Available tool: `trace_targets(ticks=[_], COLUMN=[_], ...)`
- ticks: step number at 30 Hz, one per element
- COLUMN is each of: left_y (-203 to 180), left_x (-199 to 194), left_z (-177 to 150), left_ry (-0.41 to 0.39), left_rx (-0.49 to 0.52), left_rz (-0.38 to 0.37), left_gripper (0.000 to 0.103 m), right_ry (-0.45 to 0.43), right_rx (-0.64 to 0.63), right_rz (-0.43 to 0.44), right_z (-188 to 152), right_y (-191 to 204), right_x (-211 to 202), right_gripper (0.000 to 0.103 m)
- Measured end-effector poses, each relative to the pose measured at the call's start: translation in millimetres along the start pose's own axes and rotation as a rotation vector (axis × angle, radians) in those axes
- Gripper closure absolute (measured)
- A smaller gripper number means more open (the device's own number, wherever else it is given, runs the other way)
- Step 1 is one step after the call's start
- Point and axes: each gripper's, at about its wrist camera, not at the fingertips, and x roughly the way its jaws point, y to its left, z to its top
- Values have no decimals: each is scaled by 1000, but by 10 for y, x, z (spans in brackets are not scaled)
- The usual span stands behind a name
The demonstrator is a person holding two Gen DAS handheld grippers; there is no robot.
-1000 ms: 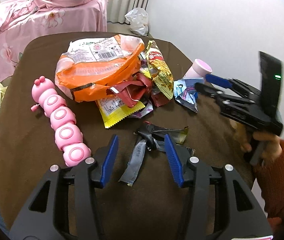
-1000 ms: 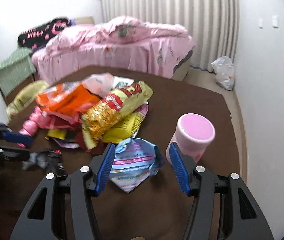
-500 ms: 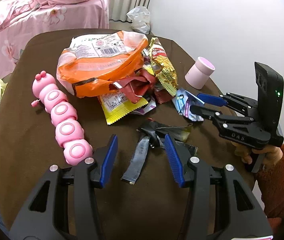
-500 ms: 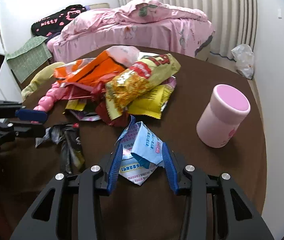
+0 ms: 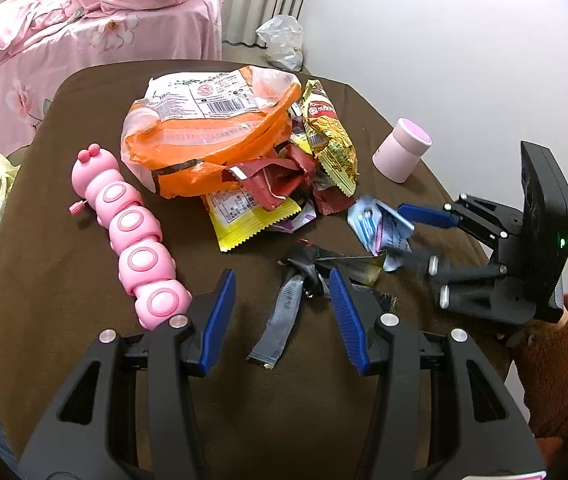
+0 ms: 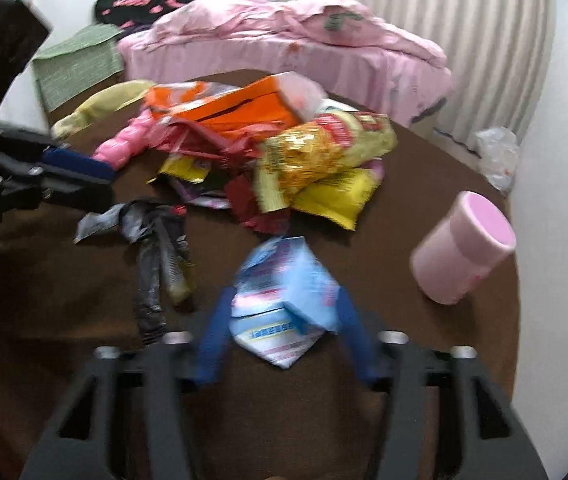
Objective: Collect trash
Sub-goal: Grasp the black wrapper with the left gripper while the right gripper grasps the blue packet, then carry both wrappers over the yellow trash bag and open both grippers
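While the blue packet (image 6: 284, 300) is clamped by the right gripper (image 6: 280, 336), the grey wrapper (image 5: 284, 312), lengthwise, lies at 12 o'clock between the left gripper (image 5: 280, 320) open jaws.

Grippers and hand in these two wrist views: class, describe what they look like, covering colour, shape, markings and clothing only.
Both the left gripper and right gripper are black angular frames with silver bolts and two ribbed blue finger pads. From the left view, the right gripper carries a black box with a small green light. The person's hand shows at a fuzzy rust-brown sleeve.
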Motion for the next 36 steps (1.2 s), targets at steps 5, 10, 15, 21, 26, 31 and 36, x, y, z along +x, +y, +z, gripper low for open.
trace_targets(ticks=[5,10,15,21,26,31,36], left_y=[12,-45,-142,-195,-222,-221,-99], left_x=[4,14,103,362,154,-386,-880], left_z=[-10,-8,34,83,40,98,201], left_ry=[4,9,30,88,26,-151,-296], left_rx=[0,14,46,48,60,98,119], left_rz=[-4,-15,-20,21,18,60,114], left_gripper=[57,57,57,80,81,81,81], right_ry=[-46,-82,-121,-134,-165,-212,-262], right_rx=[111,180,248,294,293,254,216], right_rz=[5,-11,-48,-80,-89,-96,-88], right_z=[-47,-114,-148,-192,-163,30,362], right_y=[-197,-313,-434,-487,-442,-297,-103], right_x=[-184,-385,-572,-645,-777,-926,-1055], right_gripper=[95,98,98,98,98,98,98])
